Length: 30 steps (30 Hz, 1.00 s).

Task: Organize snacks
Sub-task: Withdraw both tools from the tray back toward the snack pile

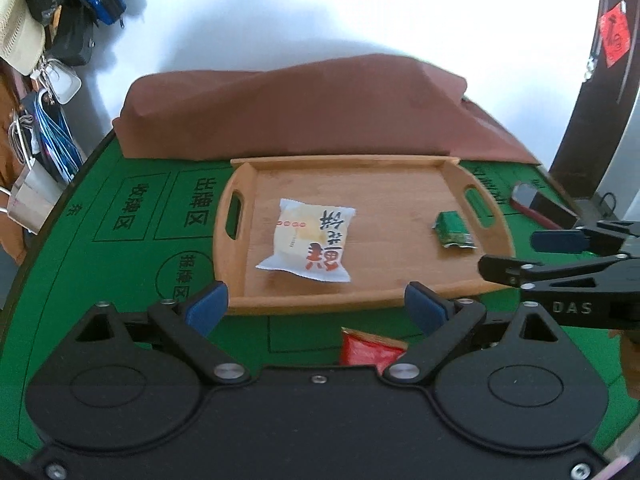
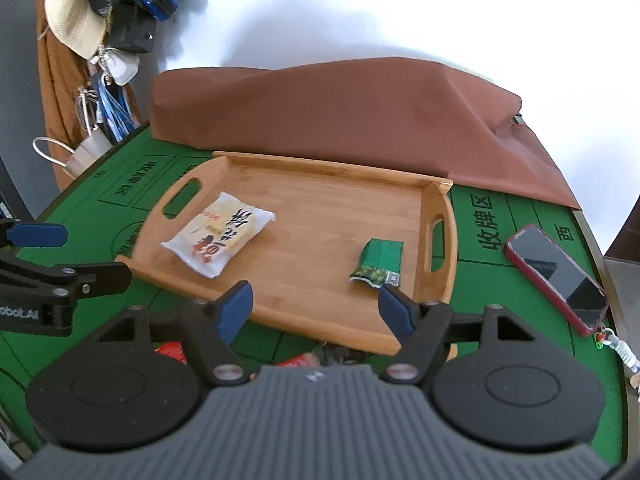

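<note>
Already, a white snack packet [image 1: 307, 240] and a green packet [image 2: 379, 260] are laid in the wooden tray [image 1: 352, 302] ahead of both empty, spread grippers [image 1: 316, 306] [image 2: 316, 306]; red snacks [image 1: 370, 348] below the jaws are left.

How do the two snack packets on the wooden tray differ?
The white packet is the larger one, with red and black lettering, and lies toward the tray's left handle. The green packet is smaller, darker, looks crumpled at one end, and lies by the right handle. Both lie flat on the tray, apart from each other, with no tool touching them.
</note>
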{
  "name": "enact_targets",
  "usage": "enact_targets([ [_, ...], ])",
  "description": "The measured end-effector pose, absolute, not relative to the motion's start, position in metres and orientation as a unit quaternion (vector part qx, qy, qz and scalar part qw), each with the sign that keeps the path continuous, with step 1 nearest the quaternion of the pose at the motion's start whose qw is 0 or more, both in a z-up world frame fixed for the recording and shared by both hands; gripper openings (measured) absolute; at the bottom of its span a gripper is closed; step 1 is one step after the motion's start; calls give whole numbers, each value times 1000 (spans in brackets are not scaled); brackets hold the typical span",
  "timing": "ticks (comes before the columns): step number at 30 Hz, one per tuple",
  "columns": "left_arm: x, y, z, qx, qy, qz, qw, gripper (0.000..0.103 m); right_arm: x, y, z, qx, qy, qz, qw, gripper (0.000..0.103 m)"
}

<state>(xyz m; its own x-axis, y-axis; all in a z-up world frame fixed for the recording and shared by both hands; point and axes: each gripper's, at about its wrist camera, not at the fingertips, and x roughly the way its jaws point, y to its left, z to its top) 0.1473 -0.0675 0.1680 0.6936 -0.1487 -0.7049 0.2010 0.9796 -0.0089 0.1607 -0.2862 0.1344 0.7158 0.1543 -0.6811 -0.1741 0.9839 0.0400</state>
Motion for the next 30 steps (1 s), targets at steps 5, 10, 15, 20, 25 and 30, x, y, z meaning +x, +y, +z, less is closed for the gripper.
enact_targets([
  [5, 119, -66, 181, 35, 370, -105, 922, 95, 137, -285, 145, -11, 358, 93, 929, 82],
  [10, 93, -63, 188, 31, 362, -108, 925, 95, 113, -284, 155, -11, 348, 96, 932, 83],
  [15, 60, -63, 192, 33, 355, -125, 926, 95, 87, -279, 162, -17, 343, 99, 934, 84],
  [20, 26, -59, 199, 25, 334, -138, 932, 95, 63, -277, 164, -20, 332, 102, 937, 85],
  [25, -3, -51, 198, 21, 319, -143, 937, 96, 41, -279, 158, -11, 322, 109, 940, 87],
  [30, -23, -43, 194, 21, 305, -130, 943, 96, 20, -279, 142, -16, 309, 98, 946, 87],
])
